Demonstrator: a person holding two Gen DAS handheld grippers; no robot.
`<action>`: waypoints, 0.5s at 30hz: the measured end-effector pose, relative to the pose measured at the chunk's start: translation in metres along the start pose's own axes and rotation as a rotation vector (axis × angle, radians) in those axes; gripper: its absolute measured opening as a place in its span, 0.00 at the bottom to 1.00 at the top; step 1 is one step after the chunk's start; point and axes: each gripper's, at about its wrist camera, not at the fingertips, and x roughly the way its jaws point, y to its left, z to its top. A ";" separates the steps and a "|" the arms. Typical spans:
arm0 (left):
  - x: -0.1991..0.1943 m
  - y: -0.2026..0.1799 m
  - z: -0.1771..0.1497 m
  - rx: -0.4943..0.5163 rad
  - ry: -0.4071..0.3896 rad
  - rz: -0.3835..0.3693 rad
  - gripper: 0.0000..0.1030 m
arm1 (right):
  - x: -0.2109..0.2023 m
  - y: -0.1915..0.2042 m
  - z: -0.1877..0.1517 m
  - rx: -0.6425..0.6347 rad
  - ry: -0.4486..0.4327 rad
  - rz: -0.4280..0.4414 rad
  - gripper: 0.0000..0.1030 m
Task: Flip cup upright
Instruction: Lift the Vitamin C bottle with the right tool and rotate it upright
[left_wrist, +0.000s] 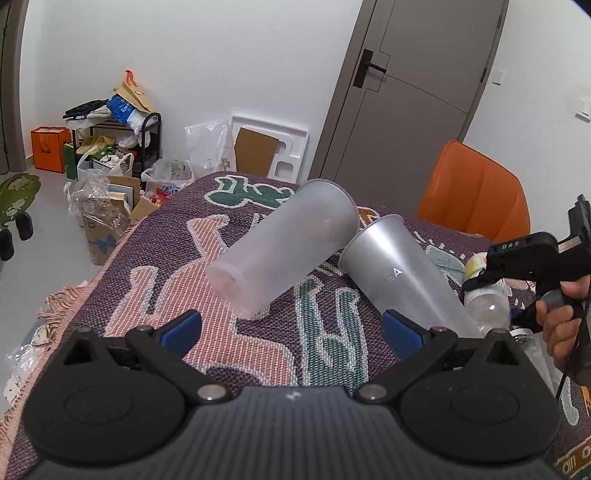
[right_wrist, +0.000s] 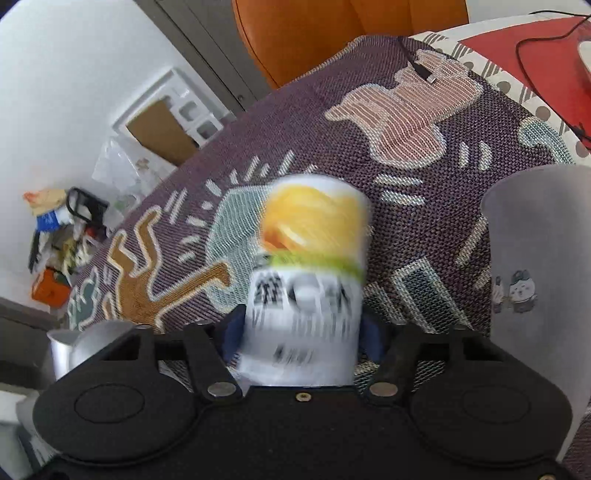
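The right tool (right_wrist: 299, 332) is clamped on the blurred printed cup (right_wrist: 310, 277), seemingly mid-flip above the tabletop (right_wrist: 424, 229), while the left tool (left_wrist: 291, 328) hangs spread and empty near two more tipped cups, the frosted cup (left_wrist: 284, 247) and grey cup (left_wrist: 399, 273), so most work remains

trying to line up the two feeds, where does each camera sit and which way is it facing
Left wrist: sits on the left gripper, jaws open and empty, looking across the patterned blanket at a frosted cup and a grey cup, both tilted; the door behind; the person's right hand shows on the right gripper.
Right wrist: sits on the right gripper, jaws shut on a printed cup, blurred, facing across the blanket toward the orange chair.
Shared: blanket, chair, frosted cup, white foam packaging.
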 end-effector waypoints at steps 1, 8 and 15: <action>-0.002 0.001 0.000 -0.001 -0.003 0.001 0.99 | -0.003 0.000 -0.001 0.004 -0.011 0.015 0.57; -0.023 0.003 0.001 -0.009 -0.034 -0.003 0.99 | -0.045 0.001 -0.007 0.049 -0.078 0.110 0.57; -0.050 0.001 -0.008 -0.004 -0.053 -0.005 0.99 | -0.094 -0.012 -0.035 0.091 -0.102 0.212 0.57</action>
